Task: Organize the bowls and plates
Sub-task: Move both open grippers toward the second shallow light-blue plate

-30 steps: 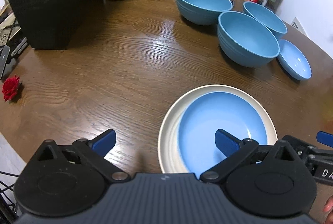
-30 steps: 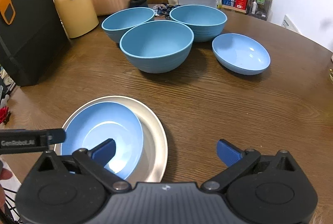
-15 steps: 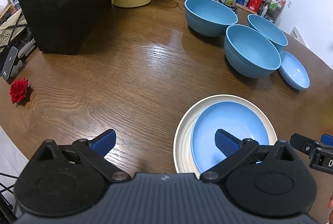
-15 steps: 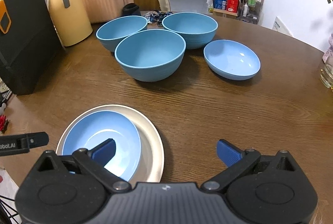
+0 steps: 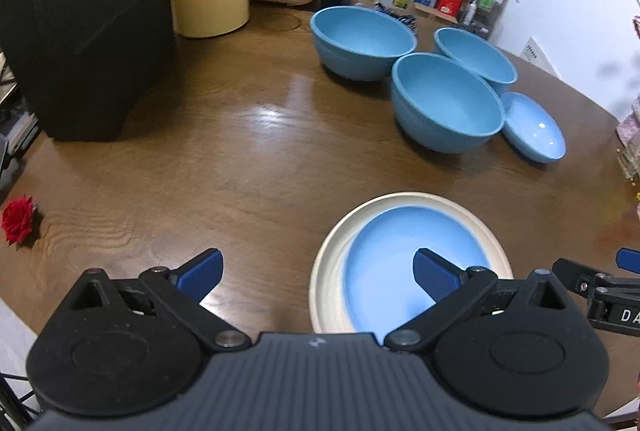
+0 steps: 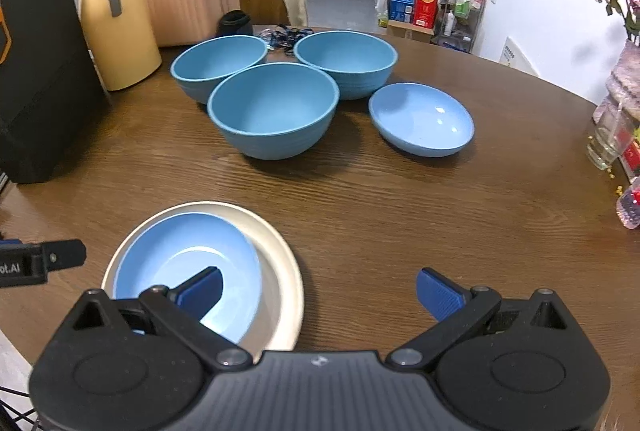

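Three bowls (image 6: 274, 109) near table's (image 6: 400, 199) far edge

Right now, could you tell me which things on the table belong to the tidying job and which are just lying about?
Job: three deep bowls, shallow dish, cream plate with a blue dish on it.

Lying about: black bag, yellow jug, red rose, glass vase.

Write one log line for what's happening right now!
left gripper: open, empty | right gripper: open, empty | shallow blue dish: on cream round plate | three deep blue bowls: unstacked on wooden table
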Demonstrator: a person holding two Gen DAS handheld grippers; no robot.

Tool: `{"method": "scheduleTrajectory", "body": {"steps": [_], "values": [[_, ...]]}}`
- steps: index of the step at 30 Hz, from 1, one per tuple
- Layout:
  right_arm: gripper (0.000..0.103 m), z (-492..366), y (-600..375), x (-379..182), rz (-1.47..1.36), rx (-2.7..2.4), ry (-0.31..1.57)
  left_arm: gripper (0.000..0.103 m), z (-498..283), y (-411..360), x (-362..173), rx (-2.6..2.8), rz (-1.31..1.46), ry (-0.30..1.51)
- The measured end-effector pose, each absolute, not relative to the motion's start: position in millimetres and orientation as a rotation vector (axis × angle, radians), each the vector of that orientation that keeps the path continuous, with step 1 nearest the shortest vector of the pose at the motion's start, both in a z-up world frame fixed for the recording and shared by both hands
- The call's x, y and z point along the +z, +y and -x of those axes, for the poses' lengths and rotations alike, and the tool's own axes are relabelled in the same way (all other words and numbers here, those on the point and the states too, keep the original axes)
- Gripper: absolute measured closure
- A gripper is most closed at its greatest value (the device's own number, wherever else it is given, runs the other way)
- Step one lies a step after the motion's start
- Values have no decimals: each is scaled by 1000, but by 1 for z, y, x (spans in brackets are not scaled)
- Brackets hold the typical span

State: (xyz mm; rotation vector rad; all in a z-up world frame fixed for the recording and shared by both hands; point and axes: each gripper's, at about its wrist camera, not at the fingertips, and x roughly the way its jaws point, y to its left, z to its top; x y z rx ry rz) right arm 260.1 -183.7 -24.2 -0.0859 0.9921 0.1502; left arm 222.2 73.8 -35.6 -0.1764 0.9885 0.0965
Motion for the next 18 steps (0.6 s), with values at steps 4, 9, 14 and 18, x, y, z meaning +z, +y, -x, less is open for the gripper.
{"method": "scheduleTrajectory", "body": {"steps": [4,9,14,18], "values": [[0,-271,-203,-16,85,123,979,0,-233,58,-29,86,173,968],[0,-293,-231,-10,56,114,983,0,-247,36,-22,85,183,961],[0,-316,-255,-7,57,135,989,0,-264,14,-21,93,202,967],[0,-336,-273,-5,47,159,995,0,-280,-5,-21,89,216,972]]}}
